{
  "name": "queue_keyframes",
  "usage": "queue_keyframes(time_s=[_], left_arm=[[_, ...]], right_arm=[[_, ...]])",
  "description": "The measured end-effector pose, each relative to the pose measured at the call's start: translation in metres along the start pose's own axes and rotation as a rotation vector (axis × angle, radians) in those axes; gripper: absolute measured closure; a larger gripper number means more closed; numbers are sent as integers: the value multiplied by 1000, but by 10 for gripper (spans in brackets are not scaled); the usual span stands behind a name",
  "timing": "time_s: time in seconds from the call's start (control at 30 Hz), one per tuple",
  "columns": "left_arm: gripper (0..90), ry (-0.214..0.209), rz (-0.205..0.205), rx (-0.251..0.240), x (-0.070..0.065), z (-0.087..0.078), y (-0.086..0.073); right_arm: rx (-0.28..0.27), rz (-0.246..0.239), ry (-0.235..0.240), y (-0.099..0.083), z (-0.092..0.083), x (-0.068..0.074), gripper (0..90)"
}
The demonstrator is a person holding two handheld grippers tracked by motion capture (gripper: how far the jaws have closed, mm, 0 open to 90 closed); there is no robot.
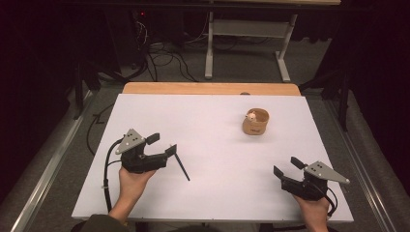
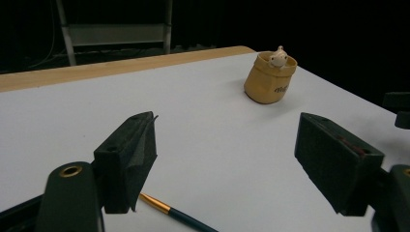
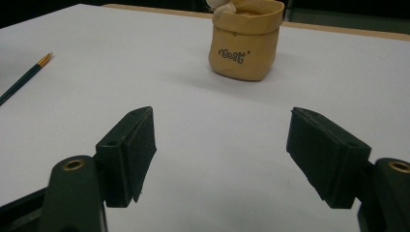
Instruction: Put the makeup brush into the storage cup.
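Observation:
A tan soft pouch (image 1: 255,123) with a small white figure in its mouth stands upright on the white table (image 1: 208,125), right of centre. A thin dark green stick with a gold band (image 1: 182,167) lies flat on the table. My left gripper (image 1: 163,144) sits just left of it, open with nothing between the pads. In the left gripper view the stick (image 2: 170,211) lies under the left jaw, and the pouch (image 2: 270,79) stands far ahead of the gripper (image 2: 227,130). My right gripper (image 1: 287,166) rests open near the front right corner. From the right gripper (image 3: 220,121), the pouch (image 3: 245,46) is ahead and the stick (image 3: 24,77) far left.
A wooden strip (image 1: 210,88) runs along the table's far edge. Beyond it on the floor are a metal stand (image 1: 210,48) and loose cables (image 1: 164,60). The other gripper (image 2: 399,108) juts in at the right of the left gripper view.

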State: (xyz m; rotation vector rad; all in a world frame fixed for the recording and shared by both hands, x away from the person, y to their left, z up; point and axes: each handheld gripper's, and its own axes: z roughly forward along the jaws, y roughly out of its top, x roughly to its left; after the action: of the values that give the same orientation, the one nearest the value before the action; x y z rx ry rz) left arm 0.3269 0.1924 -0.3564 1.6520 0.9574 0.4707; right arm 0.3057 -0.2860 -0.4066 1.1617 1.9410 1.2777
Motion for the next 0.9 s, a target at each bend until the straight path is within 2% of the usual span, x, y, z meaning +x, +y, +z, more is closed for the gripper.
queue_keyframes(time_s=[0.6, 0.9], left_arm=[[233, -39, 16, 11, -11, 21, 6], [234, -55, 9, 10, -14, 31, 10]], right_arm=[[6, 0, 3, 0, 0, 1, 277], [4, 1, 8, 0, 0, 1, 277]])
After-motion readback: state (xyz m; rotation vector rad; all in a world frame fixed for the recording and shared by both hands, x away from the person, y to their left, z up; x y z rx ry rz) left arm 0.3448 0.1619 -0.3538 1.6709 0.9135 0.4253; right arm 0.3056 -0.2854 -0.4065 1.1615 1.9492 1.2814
